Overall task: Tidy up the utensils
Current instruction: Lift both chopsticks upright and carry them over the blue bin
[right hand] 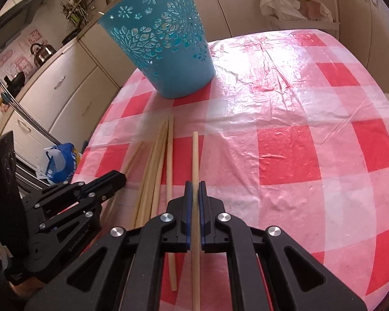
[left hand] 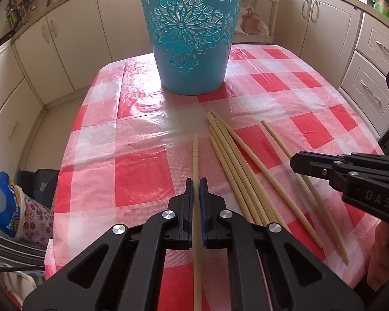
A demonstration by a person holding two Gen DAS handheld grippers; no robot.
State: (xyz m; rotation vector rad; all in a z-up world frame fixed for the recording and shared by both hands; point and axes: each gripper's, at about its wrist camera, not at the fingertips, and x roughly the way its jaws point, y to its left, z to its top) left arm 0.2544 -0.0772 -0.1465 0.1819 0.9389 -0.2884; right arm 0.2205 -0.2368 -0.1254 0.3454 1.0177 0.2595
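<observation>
Below, my checked tablecloth (left hand: 142, 160) bears the teal basket (left hand: 192, 39) at its far side; loose chopsticks (left hand: 236, 171) lie nearer; my left gripper (left hand: 196, 181) pinches one chopstick (left hand: 195, 155); my right gripper (right hand: 194, 184) pinches another chopstick (right hand: 195, 153).

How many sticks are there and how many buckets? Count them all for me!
Pale wooden chopsticks clamped in jaws: 2
Pale wooden chopsticks lying loose on the checked tablecloth: 5, though they overlap, so the count is not certain
Turquoise plastic cut-out bucket: 1
Total: 8
</observation>
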